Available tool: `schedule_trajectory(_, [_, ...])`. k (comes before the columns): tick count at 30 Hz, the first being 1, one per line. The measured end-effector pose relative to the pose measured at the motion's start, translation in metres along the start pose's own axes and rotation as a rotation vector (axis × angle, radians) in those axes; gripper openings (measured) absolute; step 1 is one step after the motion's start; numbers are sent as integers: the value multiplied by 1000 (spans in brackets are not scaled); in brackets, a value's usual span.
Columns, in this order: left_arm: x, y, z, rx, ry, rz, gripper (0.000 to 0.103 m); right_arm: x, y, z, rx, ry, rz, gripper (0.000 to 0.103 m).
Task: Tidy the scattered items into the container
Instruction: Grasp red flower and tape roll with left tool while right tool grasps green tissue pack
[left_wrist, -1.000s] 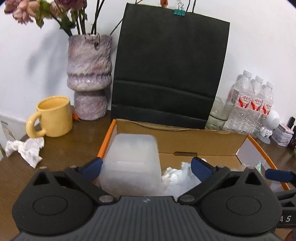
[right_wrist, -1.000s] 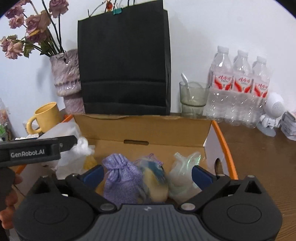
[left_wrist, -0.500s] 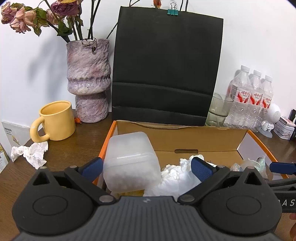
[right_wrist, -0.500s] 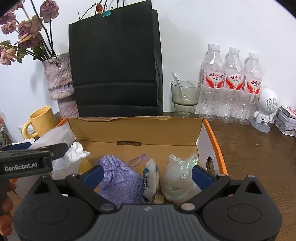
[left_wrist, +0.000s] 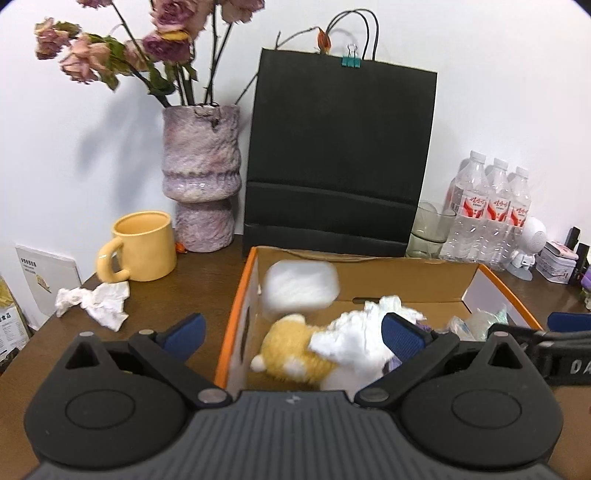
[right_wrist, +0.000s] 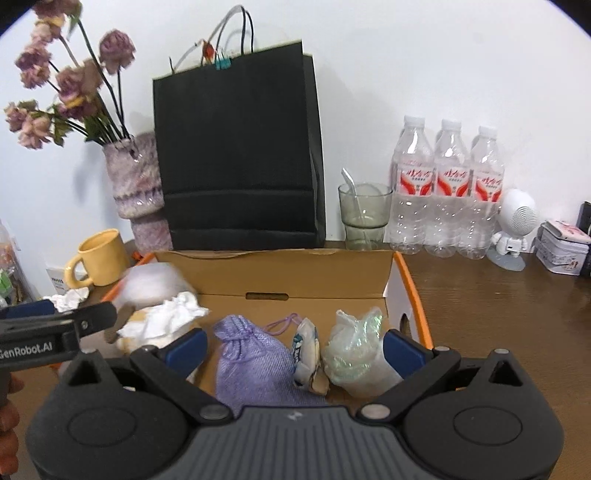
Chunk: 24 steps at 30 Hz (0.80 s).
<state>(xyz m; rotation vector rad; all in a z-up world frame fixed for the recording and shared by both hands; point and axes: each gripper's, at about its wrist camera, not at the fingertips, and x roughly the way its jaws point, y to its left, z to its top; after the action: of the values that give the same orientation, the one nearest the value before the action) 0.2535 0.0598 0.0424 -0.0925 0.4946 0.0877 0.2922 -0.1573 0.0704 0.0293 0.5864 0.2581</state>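
The cardboard carton (left_wrist: 236, 306) with an orange rim lies in front of both grippers. In the left wrist view a blurred, translucent white box (left_wrist: 301, 288) is at the carton's far left corner, above a yellow plush toy (left_wrist: 291, 354) and a crumpled white tissue (left_wrist: 358, 332). My left gripper (left_wrist: 293, 332) is open over the carton's left end and holds nothing. My right gripper (right_wrist: 294, 347) is also open and unladen, over a purple pouch (right_wrist: 255, 354), a small packet (right_wrist: 306, 350) and an iridescent plastic bag (right_wrist: 356, 347) inside the carton (right_wrist: 413, 291). A crumpled tissue (left_wrist: 94, 301) lies on the table to the left of the carton.
Behind the carton stand a black paper bag (left_wrist: 340, 158), a purple vase (left_wrist: 201, 184) with dried roses, a yellow mug (left_wrist: 138, 245), a glass (right_wrist: 364, 218) with a spoon and three water bottles (right_wrist: 447, 192). A white figurine (right_wrist: 513, 229) and a tin (right_wrist: 561, 251) stand at the right.
The translucent box, which was close between my left fingers, is now farther off at the carton's far left corner. Both grippers have drawn back and up, which uncovers the plush toy.
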Motion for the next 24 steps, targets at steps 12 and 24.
schedule_trajectory(12, [-50, 20, -51, 7, 59, -4, 103, -58, 3, -43, -19, 15, -22, 102])
schedule_trajectory(24, [-30, 18, -81, -3, 107, 9, 103, -34, 15, -92, 5, 130, -61, 102])
